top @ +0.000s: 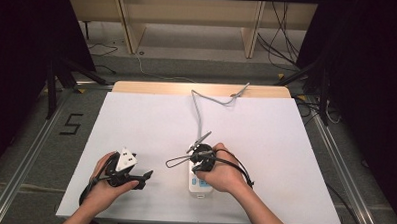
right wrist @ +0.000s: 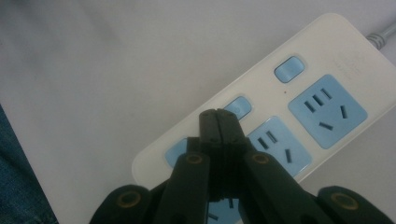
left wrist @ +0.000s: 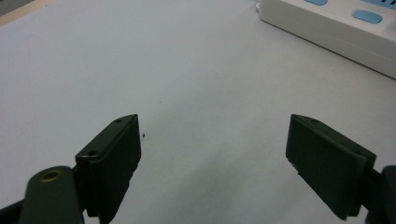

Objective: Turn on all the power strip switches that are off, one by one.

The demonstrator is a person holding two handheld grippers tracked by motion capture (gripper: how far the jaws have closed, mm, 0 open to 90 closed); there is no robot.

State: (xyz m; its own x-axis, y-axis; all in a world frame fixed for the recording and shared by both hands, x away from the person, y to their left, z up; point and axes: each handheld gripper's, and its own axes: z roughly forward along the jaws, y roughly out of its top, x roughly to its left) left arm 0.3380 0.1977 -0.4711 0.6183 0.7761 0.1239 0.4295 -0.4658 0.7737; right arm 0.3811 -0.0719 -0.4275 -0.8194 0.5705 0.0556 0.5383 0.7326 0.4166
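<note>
A white power strip (top: 199,185) with blue sockets and blue switches lies near the table's front edge, half under the person's right hand. Its grey cable (top: 199,117) runs to the back of the table. My right gripper (right wrist: 218,115) is shut with nothing between its jaws. Its tips point down at the strip (right wrist: 327,60), right at the middle blue switch (right wrist: 239,106); whether they touch it I cannot tell. My left gripper (left wrist: 212,140) rests low over the white tabletop, to the left of the strip (left wrist: 336,23), jaws open and empty. In the high view it (top: 145,179) points right.
The white tabletop (top: 265,144) has a wooden strip along its back edge. A black cable loop (top: 177,161) trails from the right gripper (top: 202,164) onto the table. Dark curtains stand at both sides, wooden shelving behind. Blue trouser cloth (right wrist: 18,186) marks the table's near edge.
</note>
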